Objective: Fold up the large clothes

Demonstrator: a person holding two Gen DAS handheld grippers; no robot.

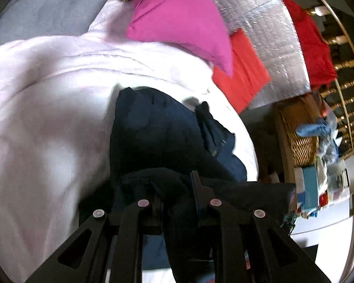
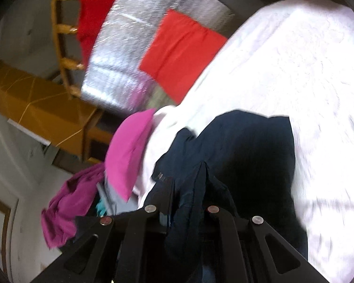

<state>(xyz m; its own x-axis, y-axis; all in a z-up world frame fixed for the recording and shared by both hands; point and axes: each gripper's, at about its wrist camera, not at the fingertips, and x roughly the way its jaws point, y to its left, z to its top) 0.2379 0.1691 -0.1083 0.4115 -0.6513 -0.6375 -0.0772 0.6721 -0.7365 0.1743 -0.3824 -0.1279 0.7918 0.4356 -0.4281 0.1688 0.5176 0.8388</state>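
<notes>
Seemingly no legible writing, both jaws clamped on navy garment (image 1: pixel 158 129) (image 2: pixel 247 146), pale bedspread (image 1: pixel 47 94) beneath

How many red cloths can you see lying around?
2. A folded red cloth lies flat on the silver mat; a darker red cloth hangs at the wooden rail. More may be hidden.

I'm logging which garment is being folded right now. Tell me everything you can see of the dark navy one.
The navy garment is dark blue, soft cloth, rumpled and partly doubled over, lying on the pale pink bedding. A small zip or tag shows near one loose fold. The left gripper and the right gripper are each shut on a bunched edge of it, cloth gathered between the fingers. Motion blur hides what kind of garment it is.
</notes>
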